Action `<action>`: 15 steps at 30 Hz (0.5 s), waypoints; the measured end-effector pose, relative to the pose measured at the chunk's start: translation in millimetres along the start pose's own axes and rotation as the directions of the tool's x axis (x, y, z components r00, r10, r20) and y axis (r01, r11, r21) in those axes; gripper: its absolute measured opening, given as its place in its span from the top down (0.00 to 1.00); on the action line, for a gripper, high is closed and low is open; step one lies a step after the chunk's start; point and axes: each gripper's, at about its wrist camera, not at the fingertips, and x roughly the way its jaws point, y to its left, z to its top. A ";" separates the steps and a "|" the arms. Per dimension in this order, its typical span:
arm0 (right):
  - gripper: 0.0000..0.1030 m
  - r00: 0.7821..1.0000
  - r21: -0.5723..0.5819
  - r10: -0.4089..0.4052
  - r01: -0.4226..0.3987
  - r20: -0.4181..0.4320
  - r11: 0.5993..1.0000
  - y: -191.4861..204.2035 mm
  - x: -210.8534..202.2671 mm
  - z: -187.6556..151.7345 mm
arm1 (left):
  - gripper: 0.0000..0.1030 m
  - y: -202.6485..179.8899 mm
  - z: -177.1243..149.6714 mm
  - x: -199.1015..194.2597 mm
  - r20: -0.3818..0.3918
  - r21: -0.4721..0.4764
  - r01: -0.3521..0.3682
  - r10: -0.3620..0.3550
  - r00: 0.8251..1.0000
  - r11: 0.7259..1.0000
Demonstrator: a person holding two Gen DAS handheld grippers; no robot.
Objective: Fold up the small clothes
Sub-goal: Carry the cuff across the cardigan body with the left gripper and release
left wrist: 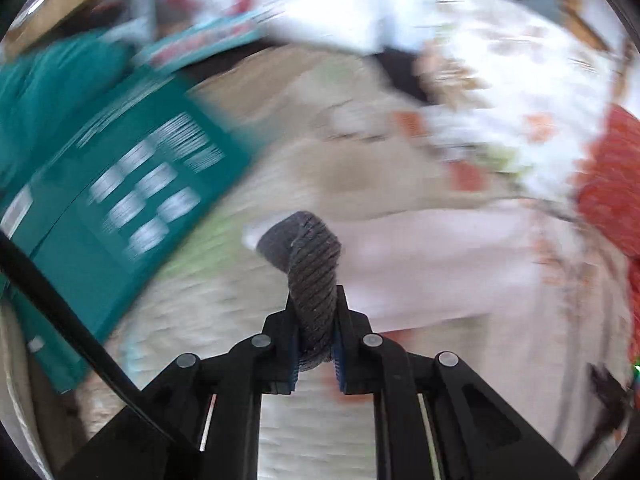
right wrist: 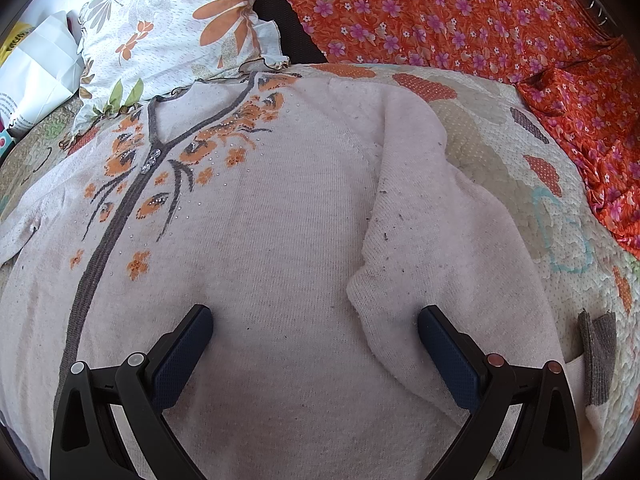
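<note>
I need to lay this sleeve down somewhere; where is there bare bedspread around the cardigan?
Bare quilt shows right of the cardigan, between its folded sleeve and the orange floral cloth. The pillow and white paper bag crowd the far left.

The sweater (right wrist: 280, 240) is pale pink with orange flowers, grey stems and a grey strip down the front. Its cuff (left wrist: 310, 276) is grey and ribbed. The pillow (right wrist: 172, 28) is white with orange and grey leaves. The big cloth (right wrist: 460, 12) is bright orange with pink flowers. The quilt (right wrist: 500, 152) is cream with orange patches. A box (left wrist: 132, 184) is teal with white marks.
</note>
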 end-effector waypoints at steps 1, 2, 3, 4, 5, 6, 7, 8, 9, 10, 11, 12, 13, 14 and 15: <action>0.00 1.000 0.000 0.000 0.000 0.000 1.000 0.0 0.1 -0.1 | 0.88 -27.3 4.9 -5.6 0.010 0.037 0.045 -0.045 0.999 0.998; 0.00 1.000 0.000 0.000 0.000 0.000 1.000 0.0 0.1 -0.1 | 0.88 -55.8 8.7 -8.8 0.015 0.074 0.087 -0.088 0.996 0.994; 0.00 1.000 0.000 0.000 0.000 0.000 1.000 -0.1 0.1 -0.1 | 0.88 -83.5 11.5 -10.7 0.015 0.108 0.127 -0.129 0.992 0.986; 0.00 1.000 0.000 0.000 0.000 0.000 1.000 0.0 0.0 0.0 | 0.88 -121.0 13.8 -10.9 0.004 0.152 0.182 -0.185 0.983 0.971; 0.00 1.000 0.000 0.000 0.000 0.000 1.000 0.0 0.0 0.0 | 0.88 -147.9 11.7 -11.0 -0.007 0.179 0.215 -0.218 0.976 0.960; 0.00 1.000 0.000 0.000 0.000 0.000 1.000 0.0 0.1 0.0 | 0.88 -177.2 8.9 -9.7 -0.022 0.210 0.248 -0.249 0.968 0.946; 0.00 1.000 0.000 0.000 0.000 0.000 1.000 0.1 0.1 0.0 | 0.88 -215.7 5.3 -5.1 -0.044 0.251 0.284 -0.282 0.958 0.925; 0.00 1.000 0.000 0.000 0.000 0.000 1.000 0.0 0.1 0.0 | 0.88 -241.8 -1.1 -2.9 -0.062 0.276 0.308 -0.303 0.951 0.910; 0.00 1.000 0.000 0.000 0.000 0.000 1.000 0.0 0.1 0.0 | 0.88 -270.5 -6.2 3.3 -0.089 0.297 0.338 -0.327 0.941 0.893; 0.00 1.000 0.000 0.000 0.000 0.000 1.000 0.1 0.0 0.0 | 0.88 -291.6 -10.8 8.2 -0.110 0.308 0.361 -0.344 0.933 0.880; 0.00 1.000 0.000 0.000 0.000 0.000 1.000 0.1 0.1 0.0 | 0.87 -314.6 -15.5 15.8 -0.134 0.315 0.385 -0.360 0.923 0.868; 0.00 1.000 0.000 0.000 0.000 0.000 1.000 0.0 0.0 0.0 | 0.86 -333.9 -20.5 22.6 -0.160 0.316 0.410 -0.378 0.912 0.856; 0.00 1.000 0.000 0.000 0.000 0.000 1.000 0.0 0.0 0.0 | 0.86 -349.7 -24.6 29.9 -0.193 0.308 0.441 -0.399 0.896 0.843; 0.00 1.000 0.000 0.000 0.000 0.000 1.000 0.1 0.0 0.0 | 0.80 -360.8 -28.2 36.9 -0.227 0.291 0.468 -0.415 0.881 0.834; 0.00 1.000 0.000 0.000 0.000 0.001 1.000 0.0 0.0 0.0 | 0.71 -369.8 -31.7 40.3 -0.252 0.266 0.494 -0.435 0.865 0.828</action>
